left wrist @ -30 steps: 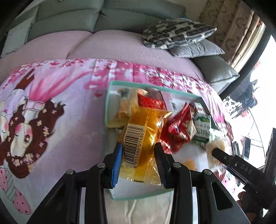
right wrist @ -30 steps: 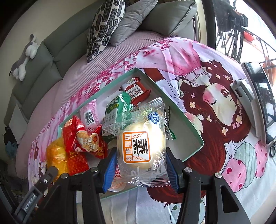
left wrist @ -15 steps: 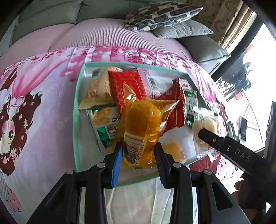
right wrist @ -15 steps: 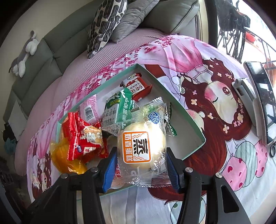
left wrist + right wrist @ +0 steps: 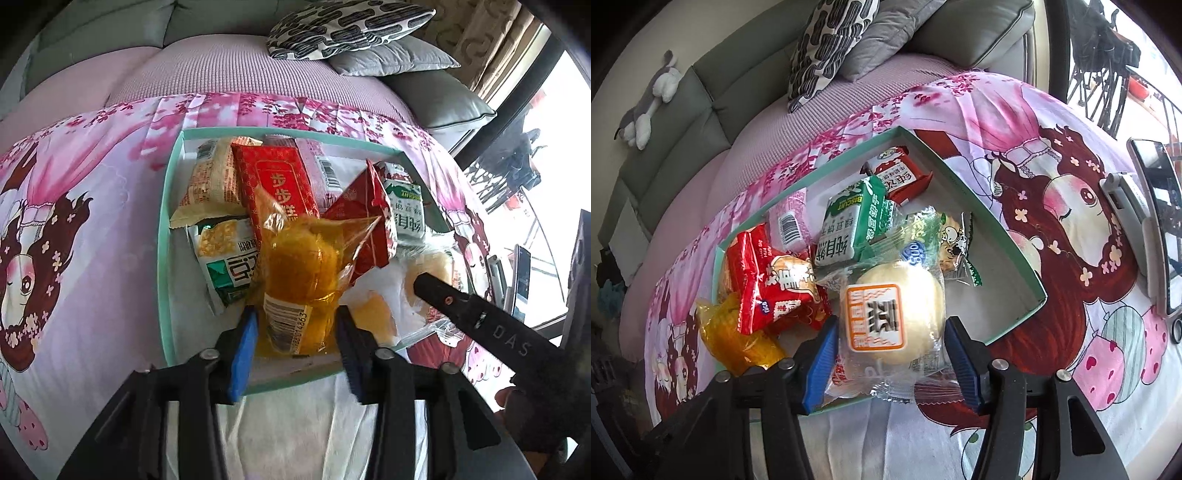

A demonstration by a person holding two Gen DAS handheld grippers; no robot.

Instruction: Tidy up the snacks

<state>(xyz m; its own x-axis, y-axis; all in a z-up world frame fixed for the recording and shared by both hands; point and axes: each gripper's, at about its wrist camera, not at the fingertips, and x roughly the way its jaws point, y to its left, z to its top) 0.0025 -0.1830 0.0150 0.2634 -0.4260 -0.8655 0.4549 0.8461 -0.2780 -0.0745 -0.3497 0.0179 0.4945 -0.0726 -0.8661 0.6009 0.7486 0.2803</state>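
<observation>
A shallow teal-rimmed box [image 5: 164,236] [image 5: 1015,251] lies on a pink cartoon blanket and holds several snack packs. My left gripper [image 5: 295,343] is shut on an orange-yellow cellophane pack [image 5: 299,280], held low over the box's near edge; this pack also shows in the right wrist view [image 5: 738,339]. My right gripper [image 5: 890,354] is shut on a clear-wrapped pale steamed bun [image 5: 890,314] with an orange label, over the box's near right part. Its dark finger [image 5: 476,317] shows in the left wrist view.
In the box lie a red pack [image 5: 277,181], a green-white biscuit pack [image 5: 853,225], a corn-print pack [image 5: 229,258] and a red crinkled pack [image 5: 768,291]. A phone on a stand [image 5: 1156,221] lies at the right. Sofa cushions [image 5: 827,40] lie behind.
My left gripper has moved forward and down, bringing the orange-yellow pack lower over the box's near edge. The right gripper with the bun has barely moved.
</observation>
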